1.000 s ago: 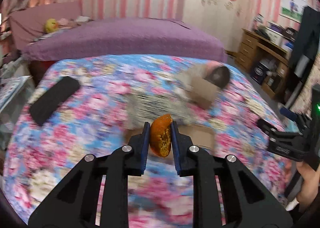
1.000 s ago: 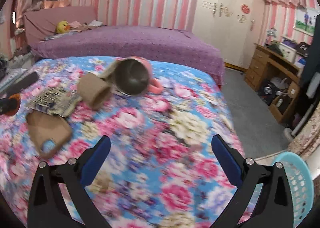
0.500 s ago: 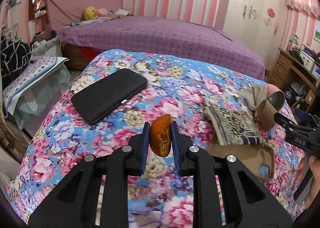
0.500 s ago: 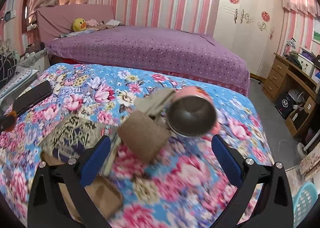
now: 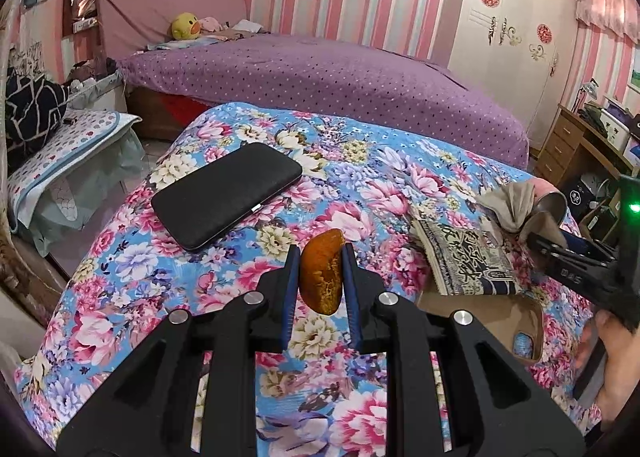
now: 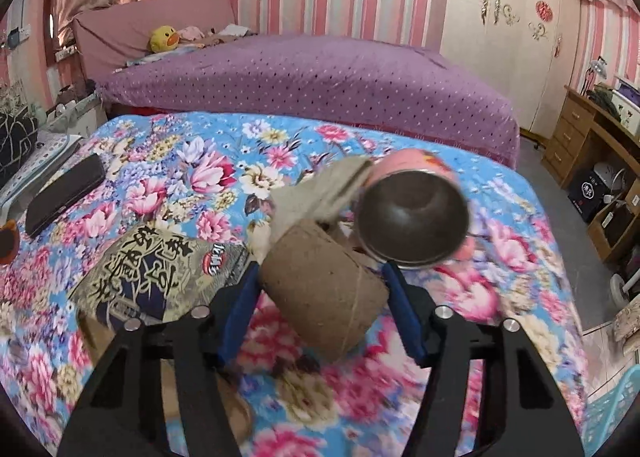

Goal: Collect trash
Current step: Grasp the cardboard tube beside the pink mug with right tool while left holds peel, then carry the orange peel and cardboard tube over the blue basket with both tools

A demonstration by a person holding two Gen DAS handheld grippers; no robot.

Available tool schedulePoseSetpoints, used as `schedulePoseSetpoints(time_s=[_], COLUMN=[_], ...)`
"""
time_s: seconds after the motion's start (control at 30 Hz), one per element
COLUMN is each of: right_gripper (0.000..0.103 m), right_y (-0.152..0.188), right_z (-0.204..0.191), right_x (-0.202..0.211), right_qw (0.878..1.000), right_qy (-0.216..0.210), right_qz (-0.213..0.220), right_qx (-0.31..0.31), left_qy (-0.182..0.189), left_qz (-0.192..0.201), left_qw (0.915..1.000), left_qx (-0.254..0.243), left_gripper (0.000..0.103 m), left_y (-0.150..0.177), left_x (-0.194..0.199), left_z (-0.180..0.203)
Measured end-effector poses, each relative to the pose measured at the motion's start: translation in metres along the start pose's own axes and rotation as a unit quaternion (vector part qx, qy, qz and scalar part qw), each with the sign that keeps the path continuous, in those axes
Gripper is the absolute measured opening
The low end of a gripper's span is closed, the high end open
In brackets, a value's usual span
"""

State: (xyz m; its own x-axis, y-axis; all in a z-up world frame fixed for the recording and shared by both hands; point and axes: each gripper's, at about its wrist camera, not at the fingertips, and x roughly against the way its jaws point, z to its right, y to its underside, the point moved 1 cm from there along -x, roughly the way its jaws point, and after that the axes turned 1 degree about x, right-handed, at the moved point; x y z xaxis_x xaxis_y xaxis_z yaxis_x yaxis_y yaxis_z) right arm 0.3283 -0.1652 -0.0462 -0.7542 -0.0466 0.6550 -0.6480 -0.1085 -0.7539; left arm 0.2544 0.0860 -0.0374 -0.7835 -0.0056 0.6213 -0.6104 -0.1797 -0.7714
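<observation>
Now the right gripper [image 6: 322, 289] has its jaws closing around the cardboard roll [image 6: 326, 291], which lies between the blue pads where a second ago they stood wide over bare floral bedspread [image 6: 248, 153]; whether the pads already press it is hard to tell. The left gripper [image 5: 320, 281] stays clamped on the orange peel [image 5: 323, 277], unchanged. Outward from the roll, a crumpled tissue [image 6: 320, 193] sits at twelve o'clock, a pink cup [image 6: 414, 217] at one, a printed snack packet [image 6: 160, 273] at nine. Likely the roll is the next piece of trash being collected.
</observation>
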Motion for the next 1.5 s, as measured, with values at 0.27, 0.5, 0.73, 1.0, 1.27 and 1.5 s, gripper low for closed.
schedulePoseSetpoints(time_s=[0.27,0.5,0.73,1.0,1.27,1.5], right_gripper=[0.061,0.061,0.061,0.061,0.061,0.061], right_y=[0.021,0.065,0.098,0.108,0.118,0.144], right_z=[0.034,0.069,0.114,0.145,0.191,0.253], right_x=[0.050,0.077,0.103,0.122,0.152,0.175], right_qw=[1.000,0.999,0.997,0.996,0.992,0.986], right_qy=[0.010,0.033,0.054,0.057,0.088,0.131], right_qz=[0.018,-0.009,0.004,0.023,0.042,0.037], right_qx=[-0.005,-0.012,-0.052,-0.067,-0.076,-0.099], left_qy=[0.025,0.049,0.064,0.075,0.094,0.134], left_qz=[0.007,0.009,0.005,-0.004,0.009,-0.008], left_qw=[0.9997,0.9985,0.9968,0.9953,0.9913,0.9862], left_qx=[-0.003,-0.024,-0.047,-0.062,-0.092,-0.097], left_gripper=[0.020,0.020,0.020,0.020,0.020,0.020], left_y=[0.007,0.020,0.032,0.049,0.063,0.084], left_x=[0.014,0.030,0.037,0.041,0.060,0.063], left_z=[0.019,0.048,0.076,0.113,0.181,0.239])
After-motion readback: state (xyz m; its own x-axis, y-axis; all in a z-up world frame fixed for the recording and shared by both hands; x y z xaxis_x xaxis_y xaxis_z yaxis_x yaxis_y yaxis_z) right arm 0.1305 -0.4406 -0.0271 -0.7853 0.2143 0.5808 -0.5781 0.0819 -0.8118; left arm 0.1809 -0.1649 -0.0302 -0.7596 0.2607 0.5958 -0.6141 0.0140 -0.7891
